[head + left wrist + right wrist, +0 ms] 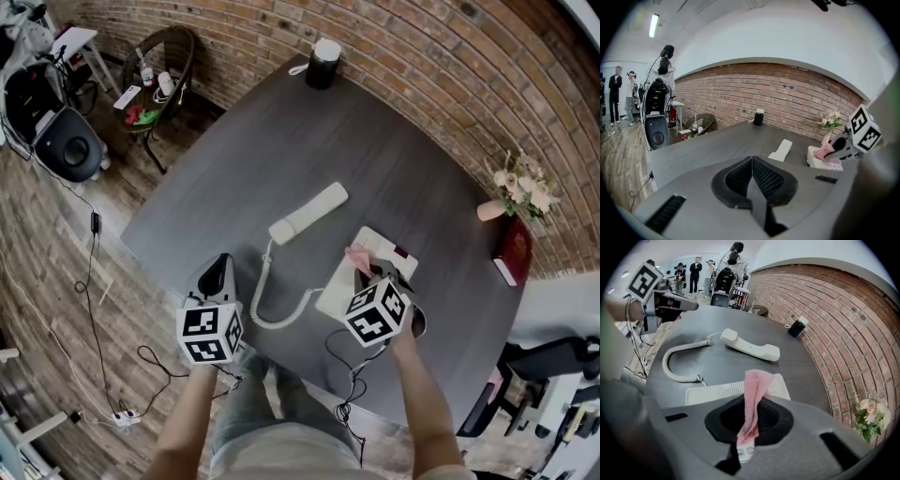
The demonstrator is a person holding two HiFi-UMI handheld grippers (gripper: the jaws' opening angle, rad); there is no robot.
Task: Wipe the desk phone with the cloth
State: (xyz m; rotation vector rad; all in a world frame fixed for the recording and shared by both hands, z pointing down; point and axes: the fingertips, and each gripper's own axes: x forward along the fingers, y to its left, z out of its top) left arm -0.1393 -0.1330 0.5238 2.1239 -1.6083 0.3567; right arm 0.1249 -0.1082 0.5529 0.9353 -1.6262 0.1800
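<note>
Pink cloth [753,390], soft and limp, is pinched by one bunched end in the closed jaws of my right gripper [749,430] over the phone [710,391] on the worktop [731,367], perhaps touching it, while my left gripper [751,183] has its jaws together, empty.

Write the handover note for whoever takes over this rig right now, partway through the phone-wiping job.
Left tongs: shut, empty, held at the near edge of the table, left of the phone.
Right tongs: shut on the pink cloth, over the phone base; I cannot tell if the cloth touches it.
Handset: off the cradle, lying on the table beyond the base, with the coiled cord attached.
Done: cloth in hand, handset off. How much is wiped does not show.
Left: probably wipe the base and handset, then put the handset back.
</note>
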